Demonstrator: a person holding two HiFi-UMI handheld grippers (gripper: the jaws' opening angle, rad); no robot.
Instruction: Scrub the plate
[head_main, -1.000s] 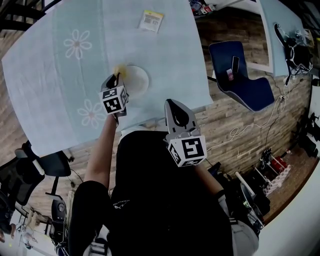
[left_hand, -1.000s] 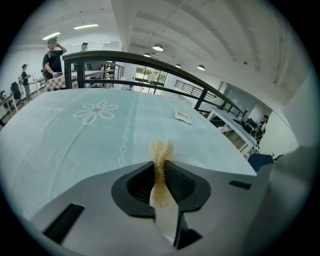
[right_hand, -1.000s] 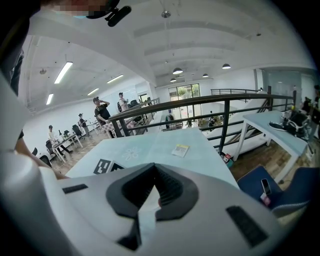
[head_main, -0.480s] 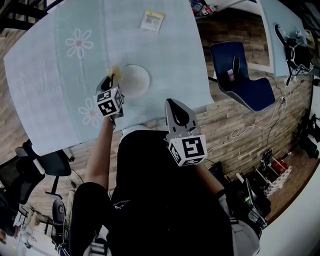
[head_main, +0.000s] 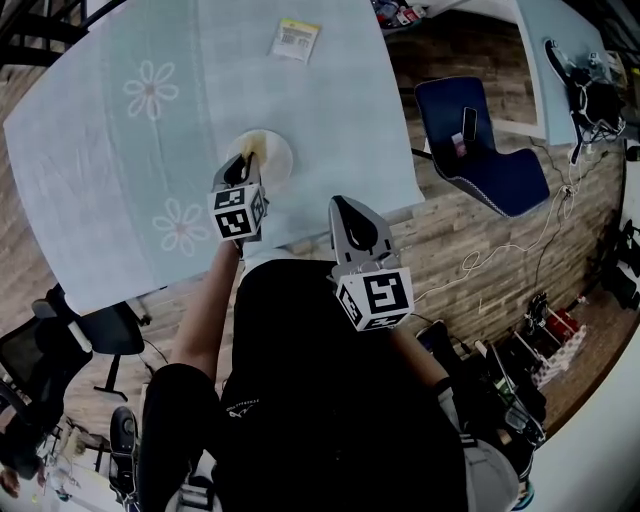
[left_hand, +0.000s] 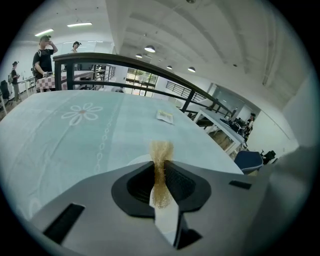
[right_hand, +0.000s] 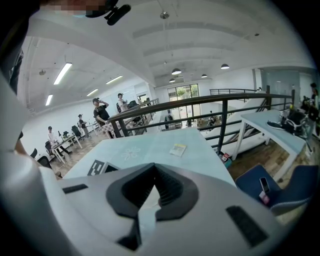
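Note:
A white plate (head_main: 276, 156) lies on the pale blue flowered tablecloth (head_main: 120, 160) near the table's front edge. My left gripper (head_main: 246, 163) is over the plate's left part, shut on a yellow-gold scrubber (head_main: 251, 147) that reaches onto the plate. In the left gripper view the scrubber (left_hand: 160, 160) is pinched between the jaws of the left gripper (left_hand: 161, 169), and only a sliver of the plate (left_hand: 136, 161) shows past them. My right gripper (head_main: 347, 212) is held off the table by the person's body, shut and empty; the right gripper (right_hand: 150, 192) has its jaws closed.
A small yellow packet (head_main: 296, 38) lies at the table's far side. A blue chair (head_main: 478, 150) with a phone on it stands on the wood floor to the right. Another desk (head_main: 560, 60) with cables is at the top right. People stand far off (left_hand: 44, 50).
My left gripper with the scrubber swung left off the plate's rim, then back right onto the plate. The right gripper stayed where it was.

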